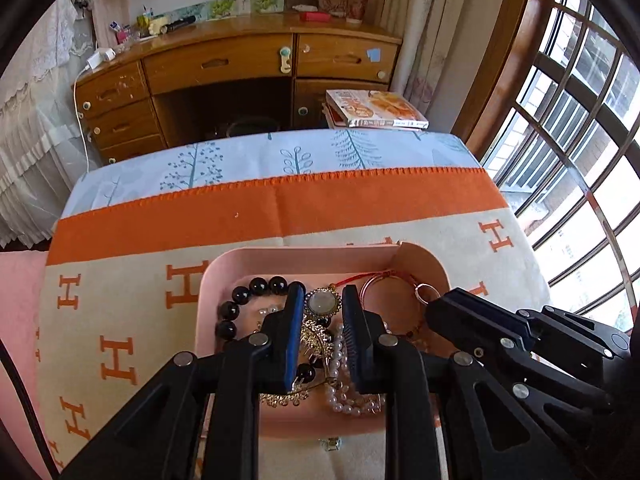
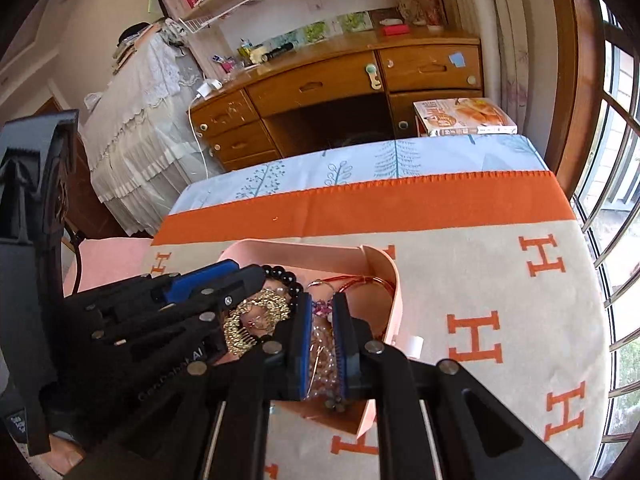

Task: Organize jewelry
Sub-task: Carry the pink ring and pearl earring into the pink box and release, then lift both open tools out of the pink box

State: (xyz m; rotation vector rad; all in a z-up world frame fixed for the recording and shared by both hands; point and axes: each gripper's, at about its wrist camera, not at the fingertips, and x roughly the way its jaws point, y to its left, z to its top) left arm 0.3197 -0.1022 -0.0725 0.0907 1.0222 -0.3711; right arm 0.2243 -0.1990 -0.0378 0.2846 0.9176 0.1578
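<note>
Right now holding the left gripper steeply nose-down over the pink tray, with its fingers standing a narrow slot apart. Seeing a round pale-faced ornament and a gold filigree piece through that slot, but not managing to tell whether the pads are pinching either or just hanging above them.

Also keeping the right gripper over the same tray, just beside the left one and angled in from the right. Showing its fingers drawn almost together, effectively clenched. Glimpsing clear pinkish beads in the thin gap, yet not being able to say whether anything is actually caught there.

Finding all the jewelry heaped in the tray:
- black bead bracelet curling along the left side
- pearl strand lying toward the near edge
- thin coppery bangle and a red cord resting at the far right corner
- small metal ring sitting right at the tip of the right gripper

Resting the tray on a beige blanket with orange H marks, spread across the table.
</note>
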